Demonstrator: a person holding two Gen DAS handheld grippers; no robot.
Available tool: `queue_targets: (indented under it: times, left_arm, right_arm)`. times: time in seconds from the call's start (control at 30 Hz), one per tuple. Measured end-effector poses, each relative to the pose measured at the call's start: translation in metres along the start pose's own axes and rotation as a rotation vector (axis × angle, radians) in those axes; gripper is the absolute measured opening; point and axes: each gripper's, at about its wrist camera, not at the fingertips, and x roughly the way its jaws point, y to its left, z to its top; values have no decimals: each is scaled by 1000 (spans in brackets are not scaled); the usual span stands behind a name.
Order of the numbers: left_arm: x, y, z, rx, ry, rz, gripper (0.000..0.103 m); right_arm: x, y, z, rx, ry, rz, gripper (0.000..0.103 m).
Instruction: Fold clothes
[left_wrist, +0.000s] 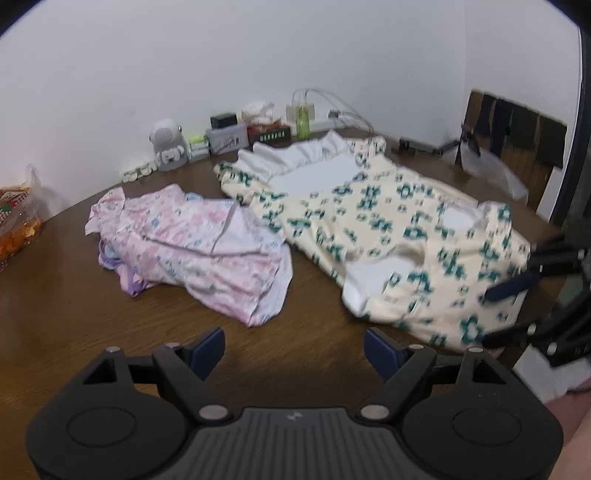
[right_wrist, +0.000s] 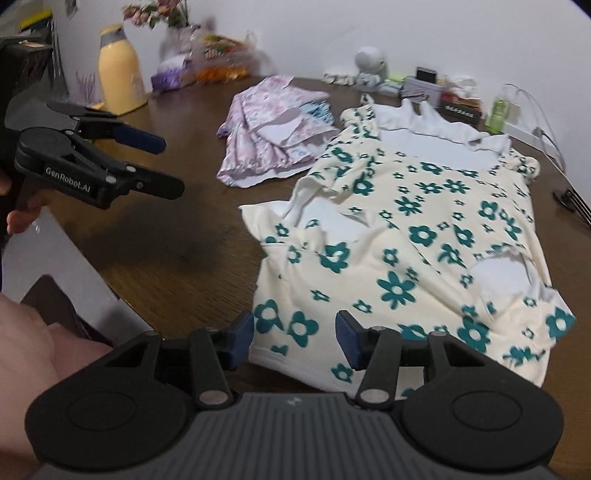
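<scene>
Both grippers — left (left_wrist: 294, 347), right (right_wrist: 295, 334) — are held open, empty; the dress (right_wrist: 406, 236) ahead could be bunched if 1 layer is pinched.

Your cream floral garment (right_wrist: 424, 236) hides the table (right_wrist: 177, 240) beneath it, and its near hem slips behind your right gripper (right_wrist: 295, 338). The clutter by the wall (left_wrist: 229, 136) is too blurred to read, and the orange bag (left_wrist: 18, 221) is cut off at the edge.

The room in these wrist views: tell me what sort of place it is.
Probably a home room: a wooden table against a white wall, holding a flowered garment, a pink garment and household clutter such as a yellow bottle.
</scene>
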Motion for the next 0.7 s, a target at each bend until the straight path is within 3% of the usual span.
queue_targets:
  times: [0.27, 0.5, 0.7]
  left_arm:
    - [16, 16, -11, 34, 48, 29, 82]
    - [27, 22, -5, 37, 56, 33, 82]
    - [35, 19, 3, 34, 17, 16, 80]
  right_arm:
    - [11, -5, 3, 60, 50, 6, 51]
    - [17, -5, 5, 91, 40, 2, 51]
    - [16, -16, 0, 163, 7, -16, 51]
